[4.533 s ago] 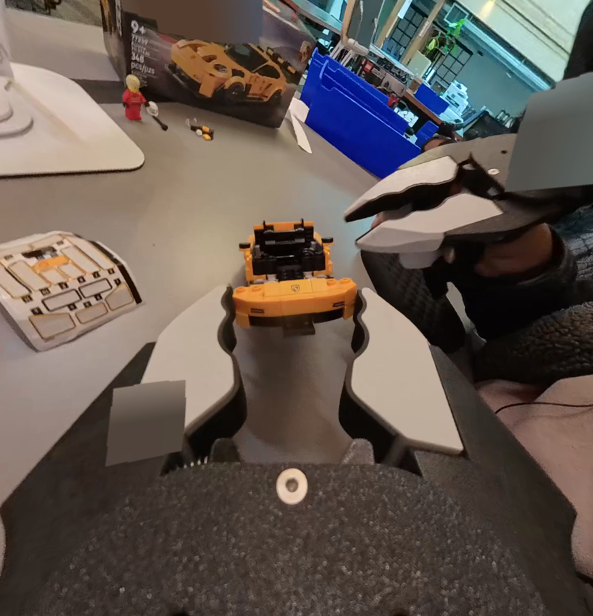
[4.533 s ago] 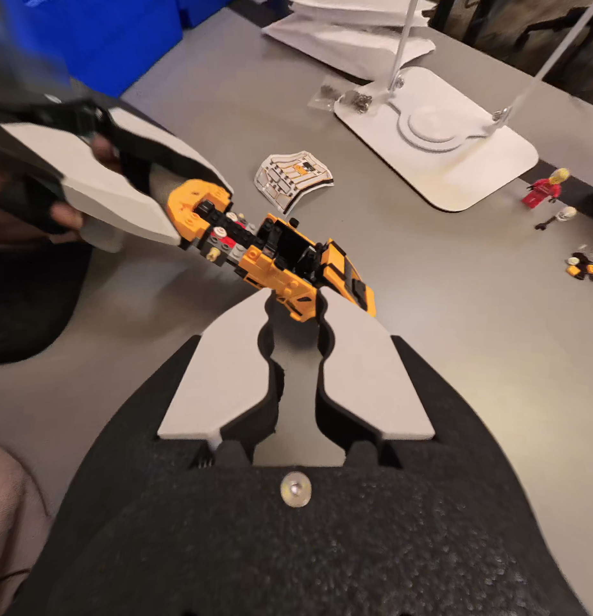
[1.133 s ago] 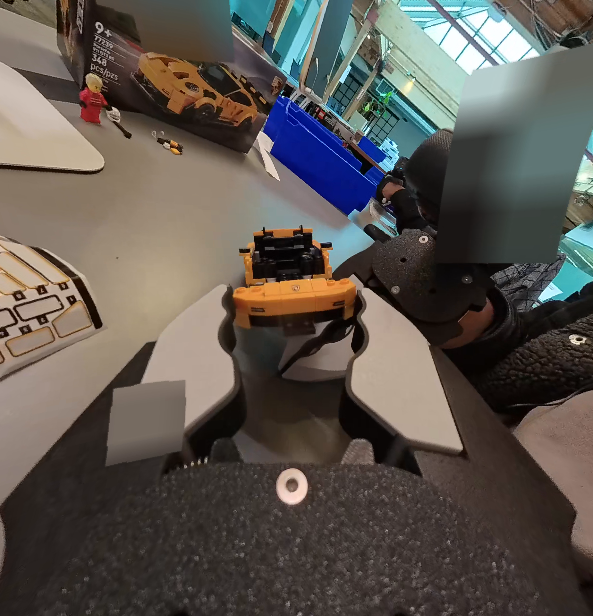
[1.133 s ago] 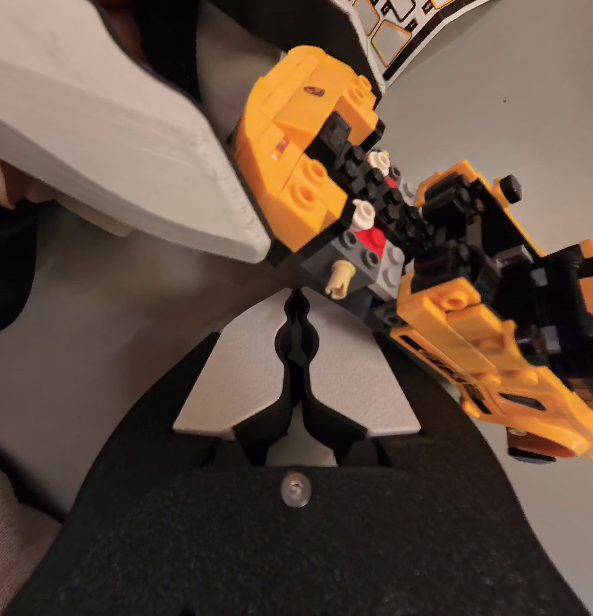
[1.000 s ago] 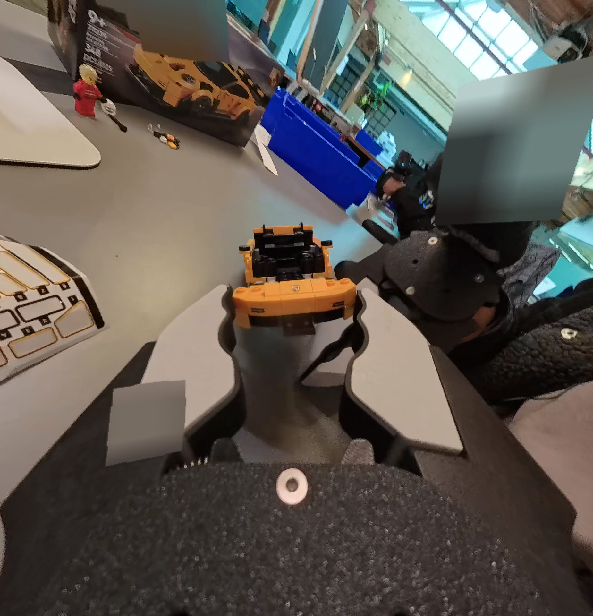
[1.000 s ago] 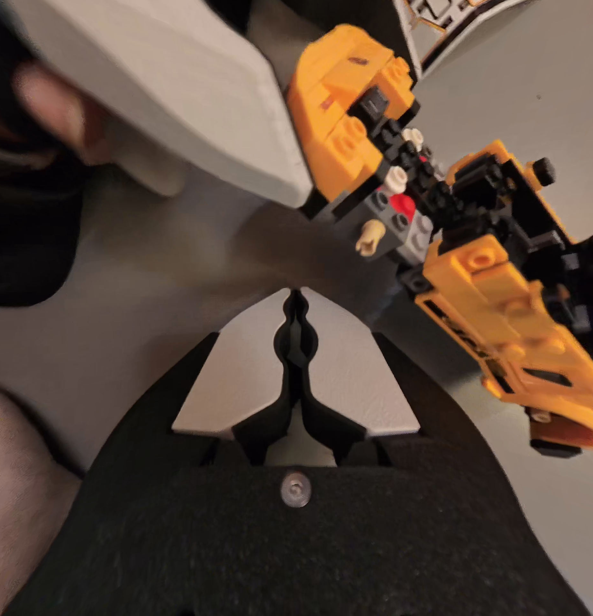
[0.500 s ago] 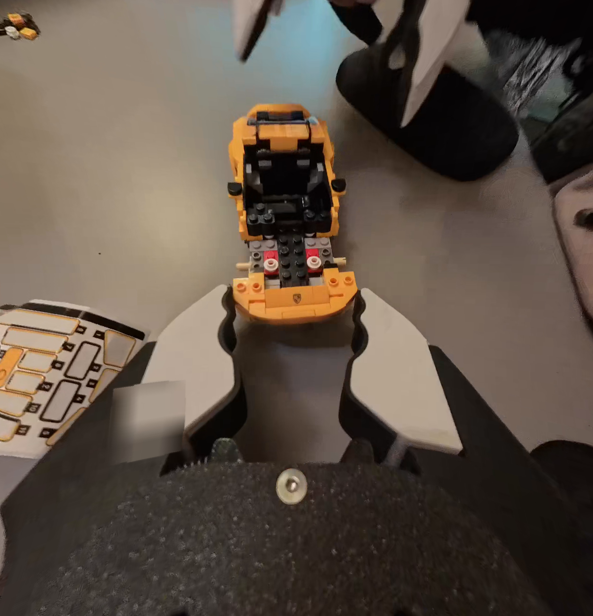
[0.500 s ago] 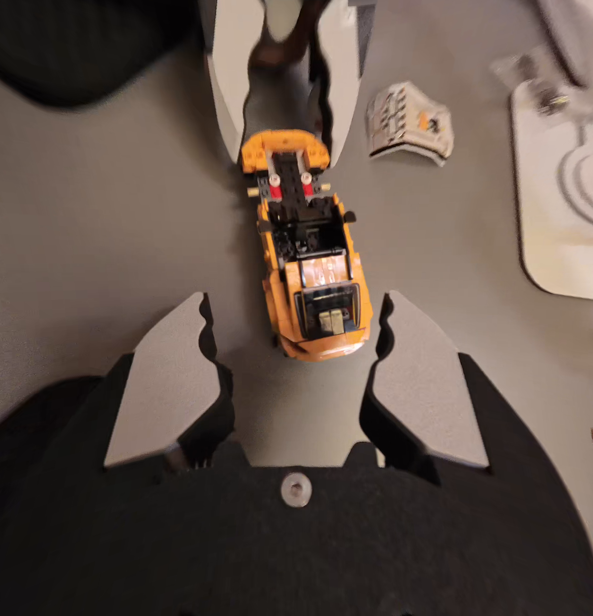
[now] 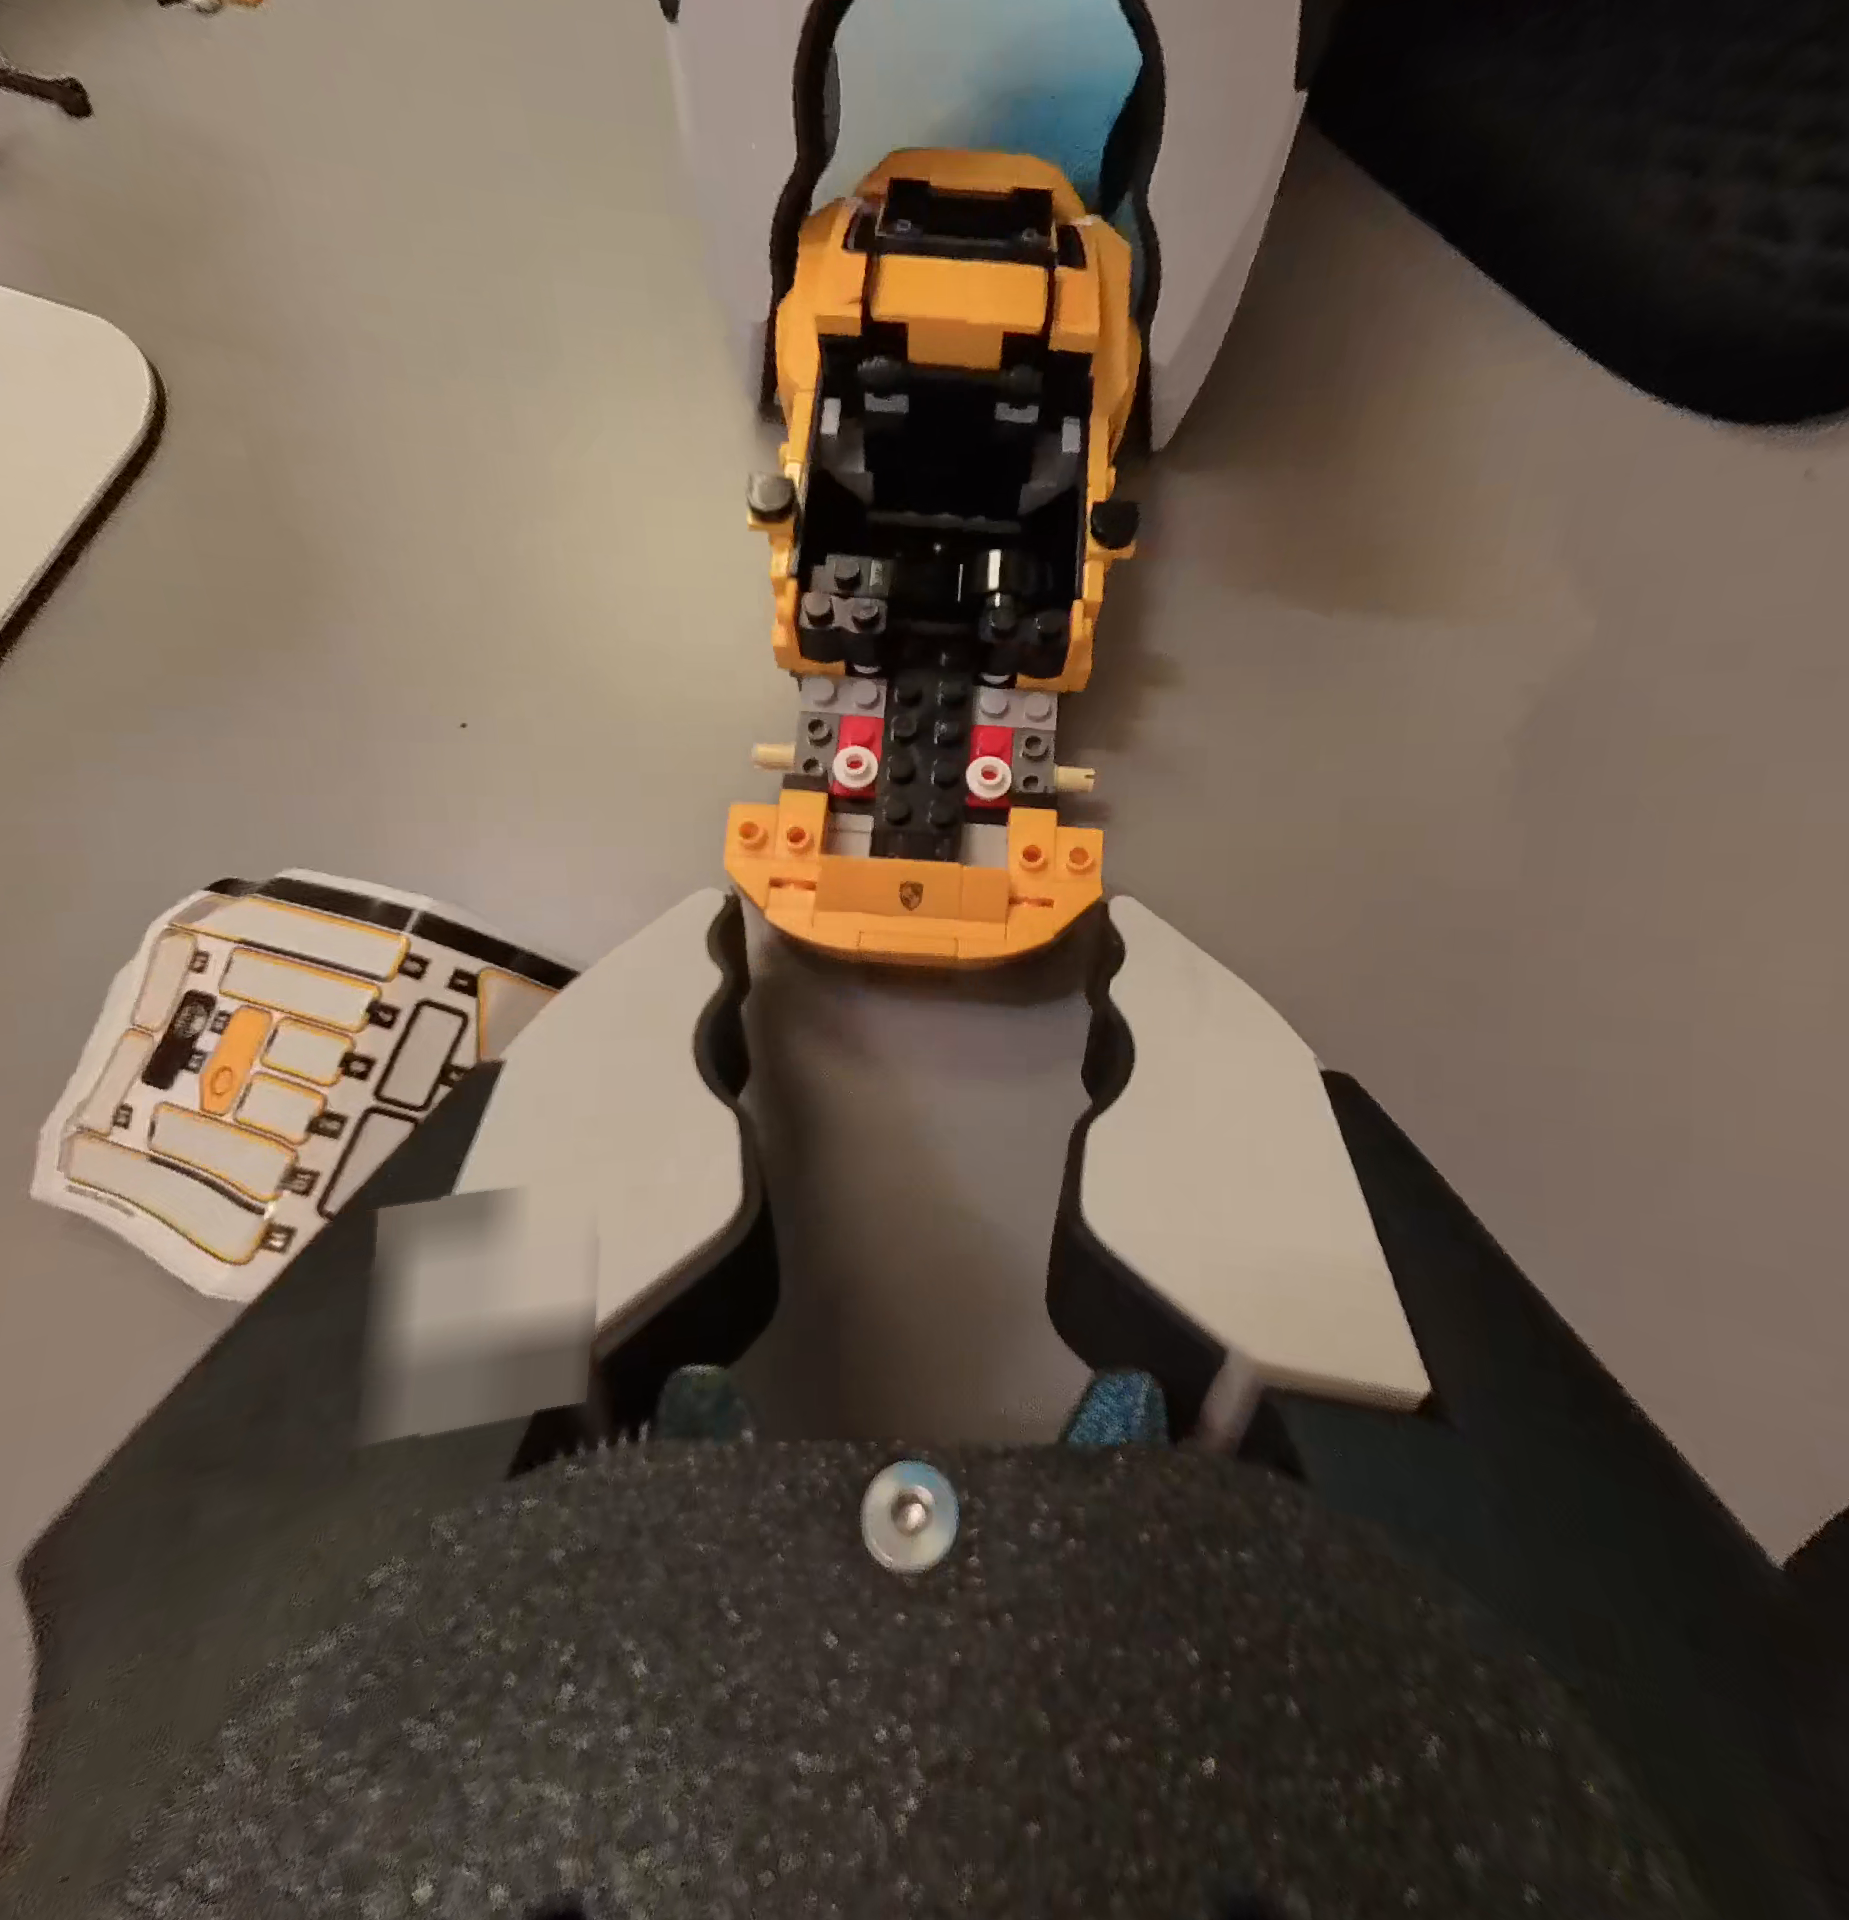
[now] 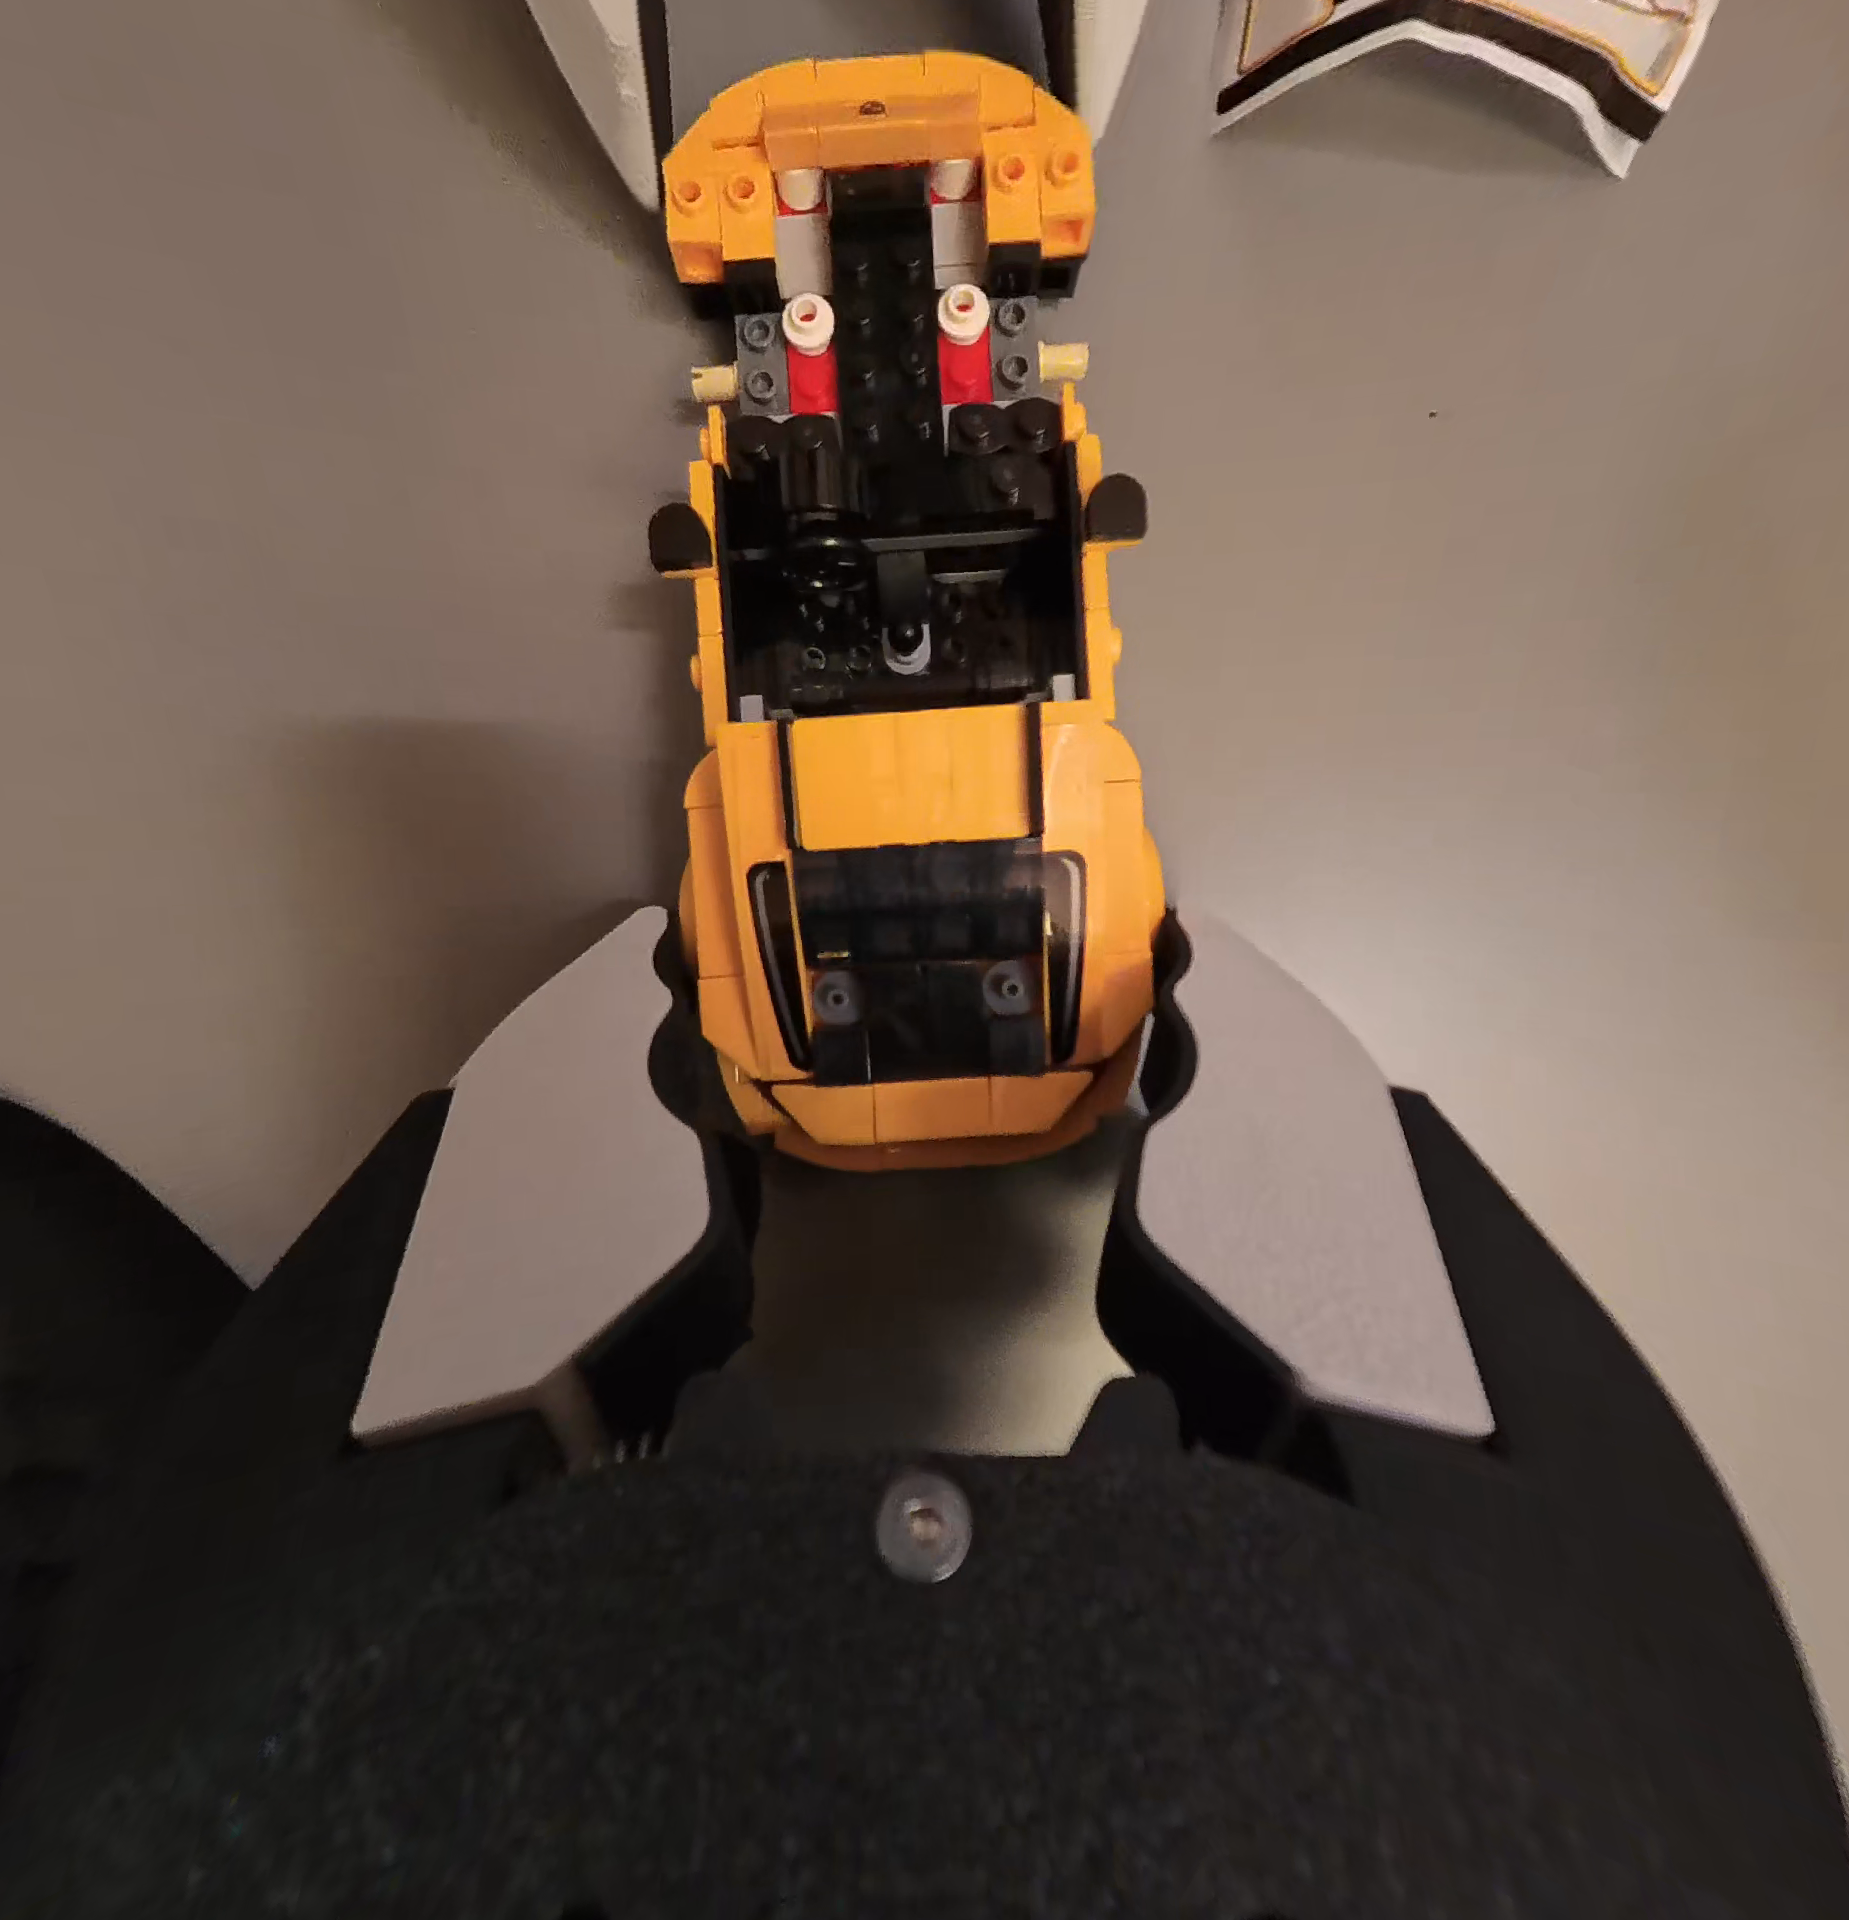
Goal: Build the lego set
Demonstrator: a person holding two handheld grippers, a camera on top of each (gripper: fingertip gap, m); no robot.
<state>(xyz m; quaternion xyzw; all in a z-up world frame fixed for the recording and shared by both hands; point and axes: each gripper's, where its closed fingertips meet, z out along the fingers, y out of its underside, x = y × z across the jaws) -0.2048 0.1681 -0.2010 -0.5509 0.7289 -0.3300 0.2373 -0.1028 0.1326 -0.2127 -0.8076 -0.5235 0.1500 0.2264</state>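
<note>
While resting on the grey desk [image 9: 380,582], orange lego car [image 9: 935,561] lies lengthwise between both tongs; roofless, black cabin exposed, no wheels visible. Left tongs [image 9: 912,940]: spread, tips flanking the nose at 6 o'clock, contact not discernible. Right tongs [image 10: 915,1023]: spread about the rear at 12 o'clock in the left view, inner pads at or against the orange flanks. Sticker sheet [image 9: 265,1081] at 8 o'clock of the car; pale board [image 9: 37,436] at 9 o'clock.

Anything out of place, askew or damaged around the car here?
Only the sticker sheet beside the orange lego car: its edges curl up off the table. The car sits straight, roofless and wheel-less, simply unfinished rather than damaged.
</note>
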